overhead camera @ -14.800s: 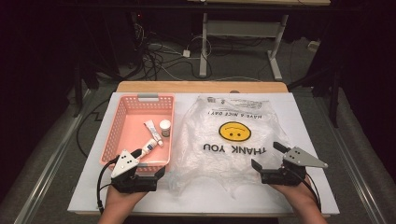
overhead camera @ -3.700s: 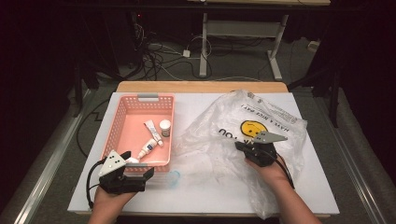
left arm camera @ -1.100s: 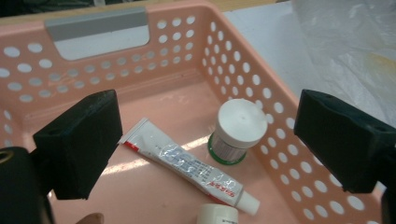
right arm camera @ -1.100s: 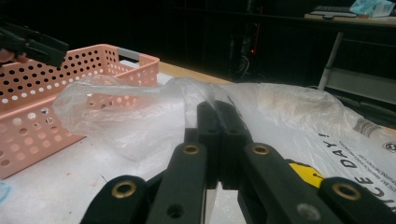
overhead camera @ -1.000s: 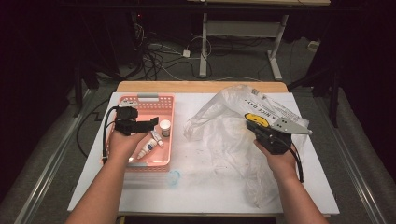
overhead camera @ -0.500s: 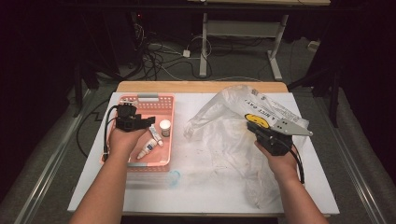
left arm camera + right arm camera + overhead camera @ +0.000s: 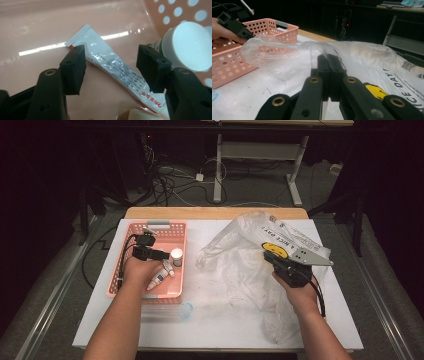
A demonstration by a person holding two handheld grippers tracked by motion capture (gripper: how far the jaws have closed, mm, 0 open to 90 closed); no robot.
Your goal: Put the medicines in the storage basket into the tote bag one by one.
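Your left claw (image 7: 110, 67) sits low inside the pink basket (image 7: 120, 285), jaws part open and just been closing, with the white tube (image 7: 112, 72) lying flat between them but not yet pinched; pads stand off either side. In the left gripper view the tube's long axis runs diagonally, crimped end up-left, cap end down-right under the right-hand jaw, so the jaws straddle it across its width, roughly at mid-body. A white-capped bottle (image 7: 187, 45) stands just beside the right-hand jaw, near touching; that is the tight side. The basket's perforated wall rises behind the bottle, open floor lies to the other side. Judgement: finish the squeeze where you are, then lift straight up to clear the bottle and the rim. A second tube (image 7: 157, 280) lies near your left hand (image 7: 137, 270) in the high view. Your right claw (image 7: 329, 72) is closed tight on a fold of the clear plastic bag (image 7: 240, 265), holding its mouth raised toward the basket on the worktop (image 7: 225, 325). Left hand is the nearer one to the tube; bare worktop between basket and bag gives room for the carry.
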